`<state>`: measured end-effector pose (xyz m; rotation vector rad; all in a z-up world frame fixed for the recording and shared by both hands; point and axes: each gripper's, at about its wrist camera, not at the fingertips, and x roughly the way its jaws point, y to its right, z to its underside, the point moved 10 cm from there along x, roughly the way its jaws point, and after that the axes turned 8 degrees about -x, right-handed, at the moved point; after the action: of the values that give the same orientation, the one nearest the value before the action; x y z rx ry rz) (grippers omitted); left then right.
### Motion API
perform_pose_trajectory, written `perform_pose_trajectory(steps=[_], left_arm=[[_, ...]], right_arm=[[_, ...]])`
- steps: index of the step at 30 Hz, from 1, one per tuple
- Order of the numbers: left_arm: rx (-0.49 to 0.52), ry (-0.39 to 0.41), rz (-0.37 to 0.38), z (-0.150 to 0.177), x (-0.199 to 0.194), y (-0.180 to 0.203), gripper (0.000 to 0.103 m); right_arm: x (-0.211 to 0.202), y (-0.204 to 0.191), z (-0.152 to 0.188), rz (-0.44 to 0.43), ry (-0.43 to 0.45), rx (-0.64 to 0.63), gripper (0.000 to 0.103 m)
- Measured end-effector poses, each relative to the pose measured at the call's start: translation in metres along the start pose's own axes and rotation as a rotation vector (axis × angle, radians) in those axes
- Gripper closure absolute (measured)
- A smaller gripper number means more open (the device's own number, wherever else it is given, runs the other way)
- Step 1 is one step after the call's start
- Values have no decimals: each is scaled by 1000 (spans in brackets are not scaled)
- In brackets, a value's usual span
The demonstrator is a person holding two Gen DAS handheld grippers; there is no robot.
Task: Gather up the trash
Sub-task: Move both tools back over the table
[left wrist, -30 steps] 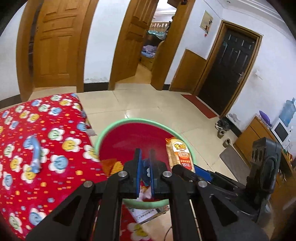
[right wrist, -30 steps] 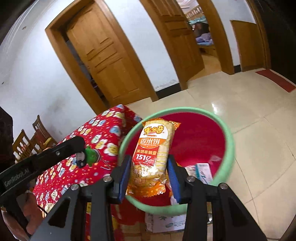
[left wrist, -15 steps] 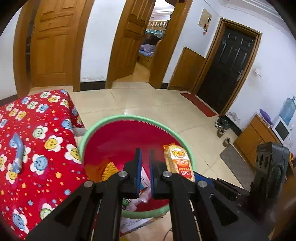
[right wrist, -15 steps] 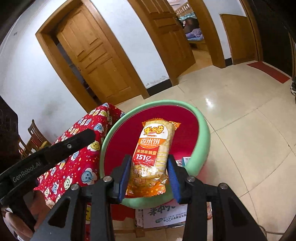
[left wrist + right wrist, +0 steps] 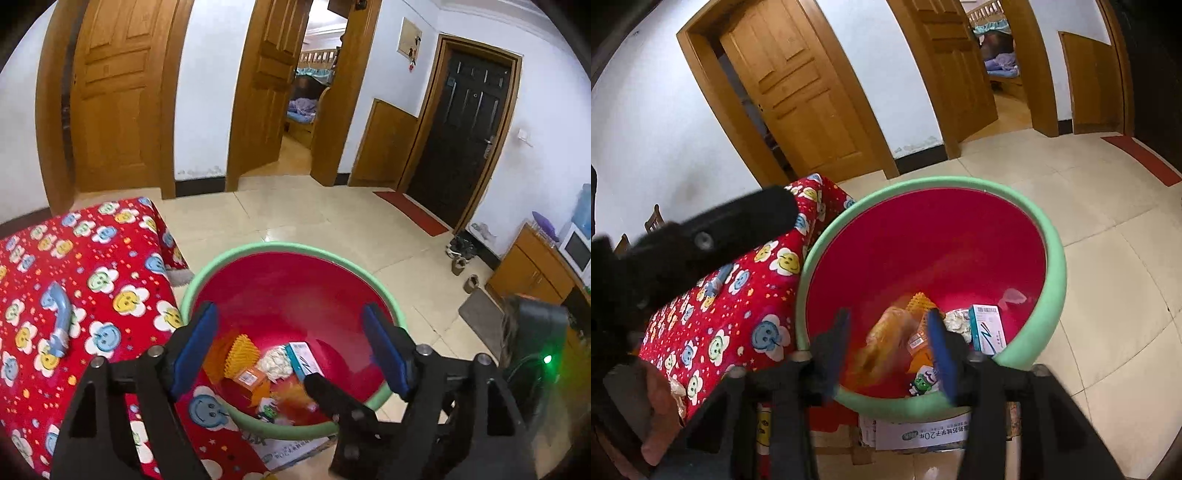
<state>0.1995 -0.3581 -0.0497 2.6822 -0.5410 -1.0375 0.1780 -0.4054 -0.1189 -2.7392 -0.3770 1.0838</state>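
A red basin with a green rim [image 5: 207, 273] [image 5: 1052, 280] sits beside the table and holds trash: a yellow ridged piece [image 5: 242, 354], crumpled white paper [image 5: 275, 363] and a blue-white box [image 5: 304, 362] [image 5: 988, 328]. My left gripper [image 5: 291, 347] hangs over the basin, its jaws opening wide with nothing between them. My right gripper [image 5: 890, 350] is over the near rim, jaws opening. The orange snack bag [image 5: 886, 339] is a blur between them, clear of both pads, dropping into the basin. A green-printed wrapper [image 5: 923, 382] lies below.
A table with a red smiley-flower cloth [image 5: 92, 280] stands left of the basin, a blue-grey curved piece [image 5: 59, 317] on it. A printed cardboard box [image 5: 916, 432] supports the basin. A hand [image 5: 653, 410] shows at lower left. Tiled floor [image 5: 332, 221] and a cabinet [image 5: 532, 266] lie beyond.
Both grippers went from shut to wide open. The snack bag left the right pads and falls into the basin. Both views drew nearer to the basin.
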Motion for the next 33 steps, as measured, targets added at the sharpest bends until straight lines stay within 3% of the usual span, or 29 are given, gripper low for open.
perform_pose_trajectory(steps=[1,18,28,33], left_arm=[[-3,0,1,1,0,1,22],[8,42,-53,-23,-35,-11,22],[11,102,-195,-55,-82,-91,15],[-22,64,-293,-56,-78,-160,11]], right_arm=[[-4,1,-3,4,22,4,12],[-11,-23,-31,-37,96,11,12],[-1,-63,-41,-64,109,-34,12],[7,-87,-44,-82,110,-60,12]])
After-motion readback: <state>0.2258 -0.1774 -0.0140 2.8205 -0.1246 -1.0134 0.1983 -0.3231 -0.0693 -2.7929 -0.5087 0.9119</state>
